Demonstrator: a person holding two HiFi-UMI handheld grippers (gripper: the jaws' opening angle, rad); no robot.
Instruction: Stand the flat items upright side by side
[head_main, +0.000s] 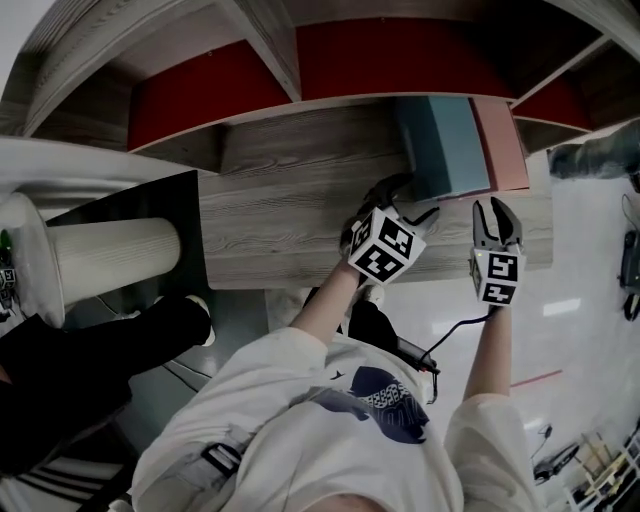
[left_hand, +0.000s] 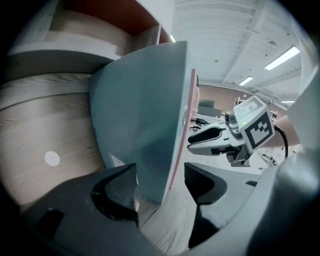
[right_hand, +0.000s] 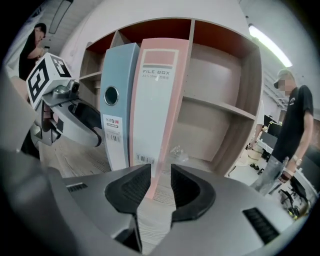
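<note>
Count: two file boxes, a blue box (right_hand: 117, 107) and a pink box (right_hand: 162, 110). They are flat slabs, upright and touching, on the wood-grain shelf (head_main: 290, 200), right of centre. Jaws of the left gripper (left_hand: 160, 175) are apart, straddling the blue box's near lower corner. Jaws of the right gripper (right_hand: 161, 172) are slightly apart and empty, just short of the pink box. Only the right gripper view shows the spine labels (right_hand: 156, 70) and the blue box's round finger hole (right_hand: 111, 95).

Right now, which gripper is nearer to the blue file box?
Left. The left gripper has the blue file box between its open jaws. The right gripper faces the pink file box standing beside the blue one.
</note>
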